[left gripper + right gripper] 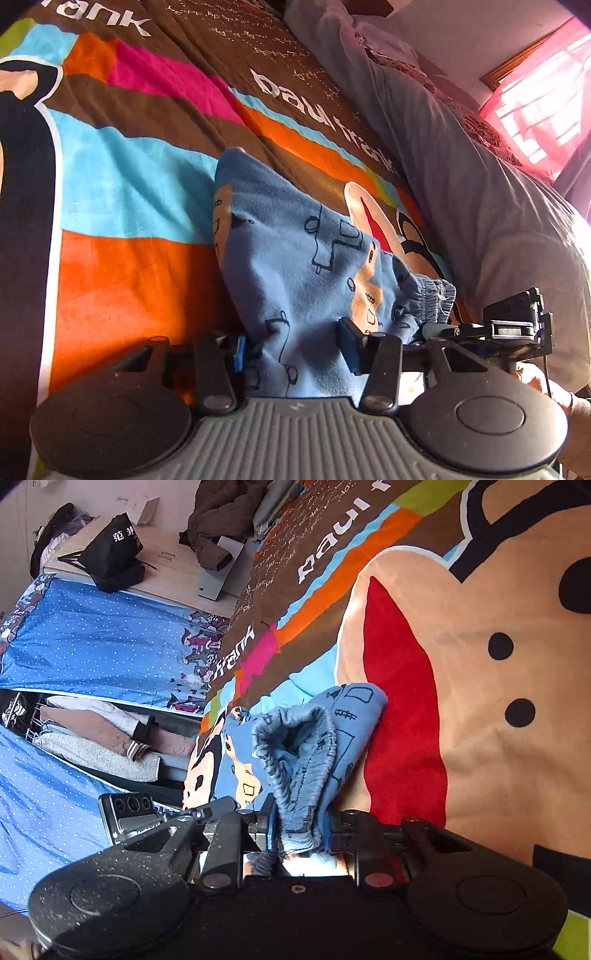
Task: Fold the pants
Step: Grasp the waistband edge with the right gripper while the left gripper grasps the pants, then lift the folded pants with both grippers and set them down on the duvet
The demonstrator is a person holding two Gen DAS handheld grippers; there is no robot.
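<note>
Since the cloth is thin and limp, each line below weighs how it will behave in a grip.

Garment: small blue pants (310, 266) with a line-drawn print, lying bunched on the printed bedspread (122, 206), near the bed edge closest to the person and beside the grey pillow (461, 177).

Weight and feel: light, soft knit by the look of it; it will sag and fold under its own weight, not hold a shape, and is not fragile.

Waistband: the gathered, ribbed elastic band (303, 746) is the thickest, firmest part, so likely the safest place to pinch without slipping.

Left gripper (295, 347): half closed around a bulk of blue fabric at the leg side; the cloth fills the gap between the blue pads (240, 350) and appears pinched.

Right gripper (299, 830): narrowed onto the waistband, which passes straight between its fingers and looks clamped.

Hold advice: grip at opposite ends, waistband and leg hems, and keep the cloth taut between them, since slack will let layers slide apart.

Risk: a thin single layer could slip out; catching all the layers together matters.
</note>
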